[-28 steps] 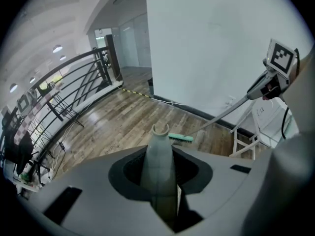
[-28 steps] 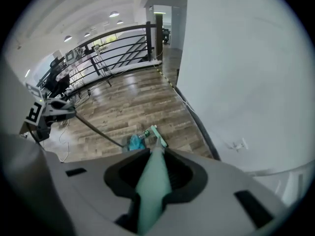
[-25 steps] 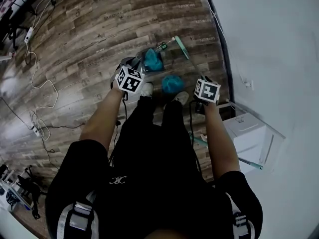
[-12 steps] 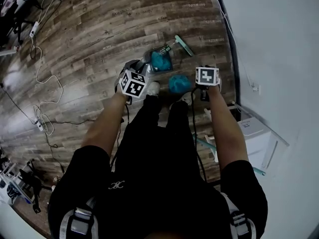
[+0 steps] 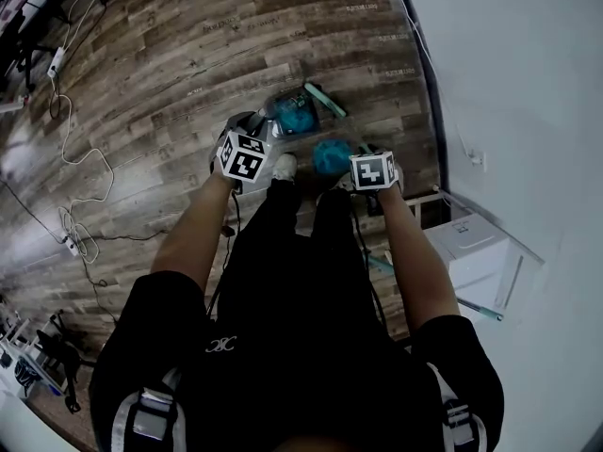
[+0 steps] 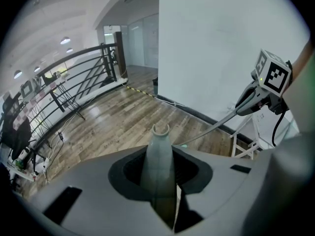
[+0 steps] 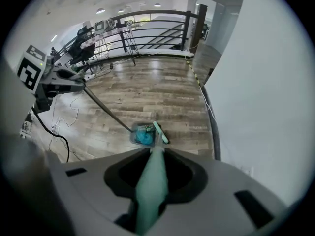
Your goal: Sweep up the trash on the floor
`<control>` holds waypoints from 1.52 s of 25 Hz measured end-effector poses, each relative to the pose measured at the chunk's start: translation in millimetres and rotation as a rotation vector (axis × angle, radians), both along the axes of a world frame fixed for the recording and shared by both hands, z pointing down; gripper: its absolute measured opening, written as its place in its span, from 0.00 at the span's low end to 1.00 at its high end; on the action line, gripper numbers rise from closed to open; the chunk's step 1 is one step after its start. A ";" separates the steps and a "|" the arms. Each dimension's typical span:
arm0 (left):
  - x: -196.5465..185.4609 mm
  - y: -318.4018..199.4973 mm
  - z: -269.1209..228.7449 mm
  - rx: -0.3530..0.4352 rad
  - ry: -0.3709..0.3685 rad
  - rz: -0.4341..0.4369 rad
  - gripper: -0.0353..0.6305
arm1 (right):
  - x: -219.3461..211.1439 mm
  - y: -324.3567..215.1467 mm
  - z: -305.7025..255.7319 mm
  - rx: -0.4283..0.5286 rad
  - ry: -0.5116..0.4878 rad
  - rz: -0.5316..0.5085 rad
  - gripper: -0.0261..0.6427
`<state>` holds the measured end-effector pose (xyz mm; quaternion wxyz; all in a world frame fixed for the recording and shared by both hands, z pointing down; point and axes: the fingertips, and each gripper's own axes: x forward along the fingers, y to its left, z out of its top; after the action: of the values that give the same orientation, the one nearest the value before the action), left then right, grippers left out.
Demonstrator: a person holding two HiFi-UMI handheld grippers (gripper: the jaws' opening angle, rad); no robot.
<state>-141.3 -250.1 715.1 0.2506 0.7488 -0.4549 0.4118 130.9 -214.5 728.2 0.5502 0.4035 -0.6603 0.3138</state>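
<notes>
A grey dustpan [image 5: 294, 113] rests on the wooden floor ahead of my feet, with a blue crumpled lump of trash in it. My left gripper [image 5: 254, 128] is shut on the dustpan's grey handle [image 6: 160, 154]. The teal broom head [image 5: 324, 99] lies against the dustpan's right rim. My right gripper [image 5: 366, 153] is shut on the teal broom handle [image 7: 150, 181]. The right gripper view shows the dustpan [image 7: 141, 134] and broom head [image 7: 161, 132] side by side. A second blue lump [image 5: 330, 155] sits close to my right foot.
A white wall [image 5: 509, 83] with a dark baseboard [image 5: 429, 92] runs along the right. A white stand [image 5: 476, 262] is at my right side. Cables and a power strip [image 5: 68, 243] trail over the floor on the left. A black railing [image 7: 147, 31] borders the far floor.
My right gripper has moved left toward the left one. The broom head has swung in from the right and now lies against the dustpan's rim. The left gripper and dustpan have barely moved.
</notes>
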 end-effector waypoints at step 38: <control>68.4 -20.6 -70.0 0.144 0.241 0.250 0.20 | 84.1 74.7 -93.6 0.151 -0.311 0.832 0.19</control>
<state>-72.8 -270.7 645.1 0.1957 0.8595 -0.3532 0.3133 215.0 -139.8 634.6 0.2407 0.6217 -0.5378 0.5161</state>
